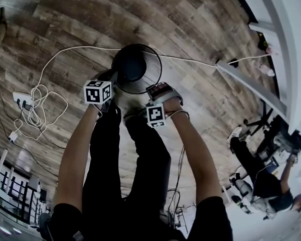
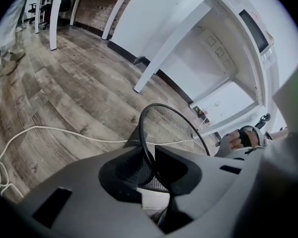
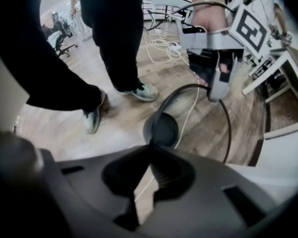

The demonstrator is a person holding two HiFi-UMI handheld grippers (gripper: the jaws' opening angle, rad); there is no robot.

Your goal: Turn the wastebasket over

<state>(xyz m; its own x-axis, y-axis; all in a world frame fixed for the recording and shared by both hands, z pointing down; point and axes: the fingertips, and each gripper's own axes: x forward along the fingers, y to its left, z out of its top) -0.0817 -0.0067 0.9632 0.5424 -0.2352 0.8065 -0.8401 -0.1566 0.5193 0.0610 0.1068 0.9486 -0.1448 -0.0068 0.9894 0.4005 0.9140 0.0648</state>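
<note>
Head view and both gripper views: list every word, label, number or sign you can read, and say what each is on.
No readable words or numbers anywhere.
On the left marker cube: a black-and-white square pattern, no letters.
On the right marker cube: the same kind of pattern.
On the white panel: faint square outlines, too faint to read.
On the wastebasket: no print visible.

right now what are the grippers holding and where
The right gripper pinches the wastebasket by its rim; the left gripper straddles the rim too, grip unclear.
</note>
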